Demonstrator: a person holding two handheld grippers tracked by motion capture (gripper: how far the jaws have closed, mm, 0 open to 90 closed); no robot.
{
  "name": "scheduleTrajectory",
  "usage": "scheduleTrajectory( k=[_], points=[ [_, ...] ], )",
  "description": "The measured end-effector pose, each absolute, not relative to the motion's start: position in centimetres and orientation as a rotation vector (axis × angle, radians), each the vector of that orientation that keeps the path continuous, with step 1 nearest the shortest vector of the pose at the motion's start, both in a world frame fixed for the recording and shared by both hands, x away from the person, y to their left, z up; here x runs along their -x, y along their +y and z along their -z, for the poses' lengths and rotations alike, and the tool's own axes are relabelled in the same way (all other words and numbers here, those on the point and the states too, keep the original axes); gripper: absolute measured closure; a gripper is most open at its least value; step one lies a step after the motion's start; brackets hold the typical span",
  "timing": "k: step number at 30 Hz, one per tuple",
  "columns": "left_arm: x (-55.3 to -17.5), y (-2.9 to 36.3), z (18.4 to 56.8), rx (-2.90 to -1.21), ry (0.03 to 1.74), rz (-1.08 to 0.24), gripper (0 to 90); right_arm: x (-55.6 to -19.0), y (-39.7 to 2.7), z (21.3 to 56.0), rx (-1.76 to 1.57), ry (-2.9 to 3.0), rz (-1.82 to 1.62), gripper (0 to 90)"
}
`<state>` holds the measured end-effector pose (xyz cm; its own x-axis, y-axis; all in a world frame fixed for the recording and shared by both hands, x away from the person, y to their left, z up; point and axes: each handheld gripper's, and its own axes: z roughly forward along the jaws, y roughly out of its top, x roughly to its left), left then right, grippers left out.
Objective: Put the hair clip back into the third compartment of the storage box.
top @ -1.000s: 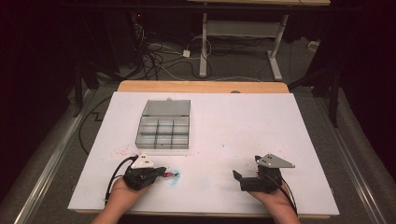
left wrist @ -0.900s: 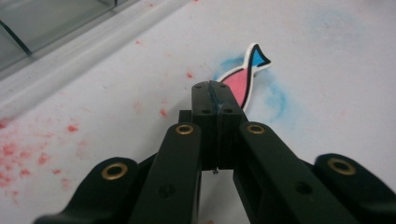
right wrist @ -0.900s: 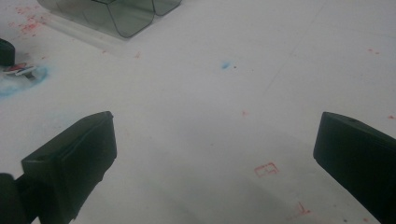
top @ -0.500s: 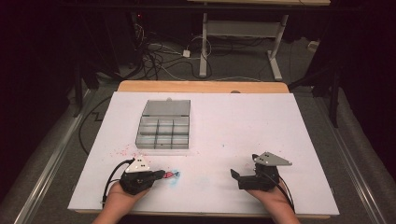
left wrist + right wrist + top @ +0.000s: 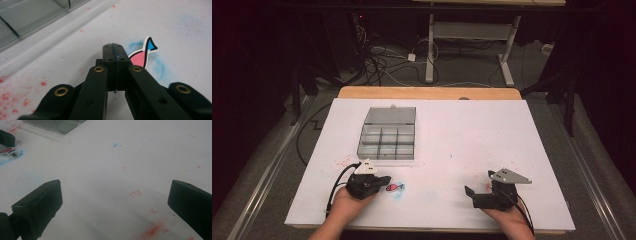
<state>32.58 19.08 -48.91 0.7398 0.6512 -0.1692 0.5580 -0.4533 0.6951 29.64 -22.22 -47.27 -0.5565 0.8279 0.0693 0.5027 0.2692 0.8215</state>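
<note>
I read the fish sticker (image 5: 140,57), lower left of centre in the high view, as thin, light, floppy; left gripper (image 5: 115,48) fingers clenched at its edge, so I'd pinch there.

Left tongs (image 5: 384,180) edged left, fish sticker (image 5: 395,187) uncovered.

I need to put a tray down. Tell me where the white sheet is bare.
The widest bare patch lies right of the compartment box, beyond the right gripper. Another runs between the fish sticker and that gripper. It is crowded only around the box and the left gripper.
</note>
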Motion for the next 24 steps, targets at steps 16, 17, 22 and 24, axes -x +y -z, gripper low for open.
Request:
scheduleTrajectory(
  k=[16,17,22,24],
  points=[
    [-30.8,19.0,48.5,-2.195,0.864,-0.123,87.9,-29.8,-21.9,47.0,-1.184,2.178,-1.201,0.5],
    [-30.8,19.2,48.4,-2.169,0.867,-0.121,87.8,-29.8,-21.9,47.0,-1.18,2.179,-1.201,0.5],
    [-30.8,19.3,48.1,-2.069,0.809,-0.078,75.6,-29.8,-22.0,47.0,-1.179,2.181,-1.205,0.5],
    [-30.9,18.9,48.1,-2.072,0.8,-0.076,68.2,-29.9,-22.0,47.0,-1.175,2.182,-1.204,0.6]
  ],
)
